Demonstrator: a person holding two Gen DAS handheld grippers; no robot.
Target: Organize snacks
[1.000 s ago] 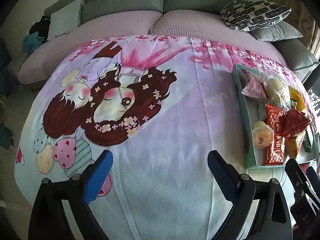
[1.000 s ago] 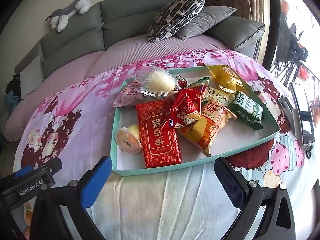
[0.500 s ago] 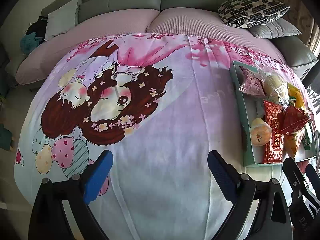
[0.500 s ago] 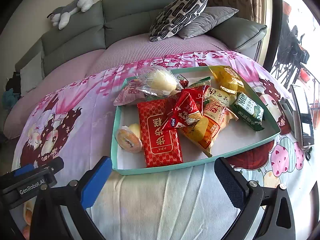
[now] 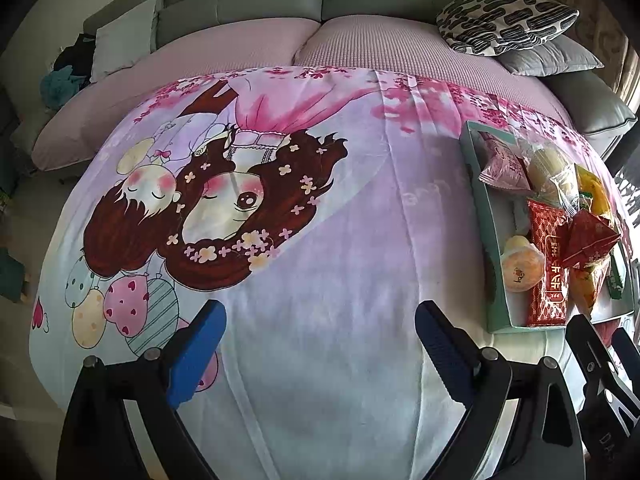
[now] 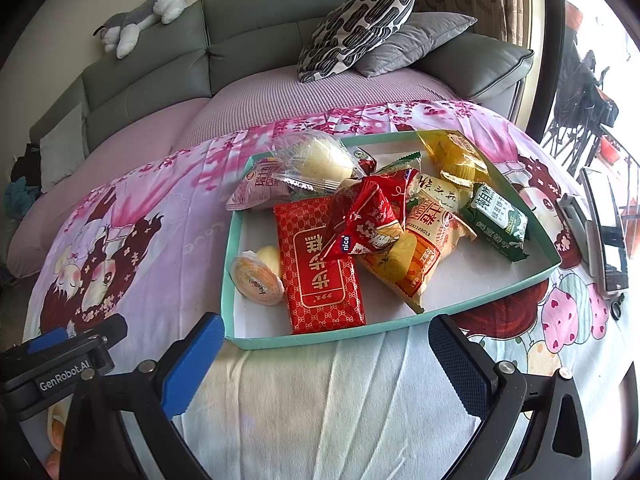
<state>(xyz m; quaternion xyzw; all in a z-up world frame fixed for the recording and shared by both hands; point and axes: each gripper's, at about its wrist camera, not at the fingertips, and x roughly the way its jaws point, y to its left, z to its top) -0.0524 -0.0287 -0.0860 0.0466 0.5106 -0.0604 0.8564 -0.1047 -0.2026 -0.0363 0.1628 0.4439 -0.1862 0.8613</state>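
Note:
A shallow teal tray [image 6: 320,340] lies on a cartoon-print blanket and holds several snack packs. Among them are a flat red pack [image 6: 320,268], a red "nice" bag [image 6: 364,220], a green biscuit pack [image 6: 496,220], a bun in clear wrap [image 6: 316,160] and a round orange jelly cup [image 6: 256,280]. My right gripper [image 6: 326,364] is open and empty just in front of the tray's near rim. My left gripper [image 5: 320,352] is open and empty over bare blanket, left of the tray [image 5: 478,184].
The blanket [image 5: 320,240] covers a low surface in front of a grey sofa [image 6: 260,32] with patterned cushions [image 6: 356,28] and a plush toy [image 6: 140,20]. A phone on a stand [image 6: 604,232] sits at the right edge. The left gripper body [image 6: 56,364] shows at lower left.
Both views have shifted slightly; the tray sits a little lower and nearer in the right wrist view. Both grippers stay open and empty.

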